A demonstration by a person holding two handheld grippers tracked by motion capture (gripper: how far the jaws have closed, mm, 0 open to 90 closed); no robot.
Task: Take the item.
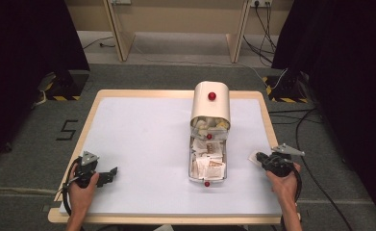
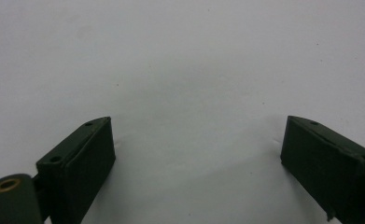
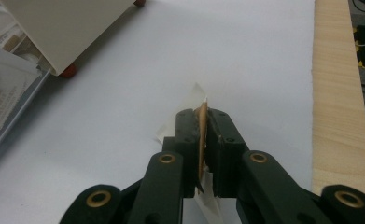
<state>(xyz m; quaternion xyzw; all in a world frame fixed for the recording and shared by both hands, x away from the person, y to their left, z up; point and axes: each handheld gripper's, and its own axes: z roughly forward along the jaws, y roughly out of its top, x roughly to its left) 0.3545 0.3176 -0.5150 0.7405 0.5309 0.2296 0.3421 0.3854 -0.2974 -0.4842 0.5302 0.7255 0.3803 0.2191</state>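
- One packet (image 3: 201,122), flat and brown-edged with white paper showing around it, stood edge-up between the jaws of the right gripper (image 3: 202,116), clenched there just above the white table cover (image 1: 142,139), near the table's right edge.
- The left gripper (image 2: 196,149) was released, its two jaws wide apart over bare cover and nothing between them.
- One grey tray (image 1: 192,177) lay mid-table, holding several similar packets; an exact count could not be told.
- One cream lid (image 1: 210,108) stood tilted at the tray's far end.
- Three red knobs (image 1: 212,96) showed on the lid and tray.
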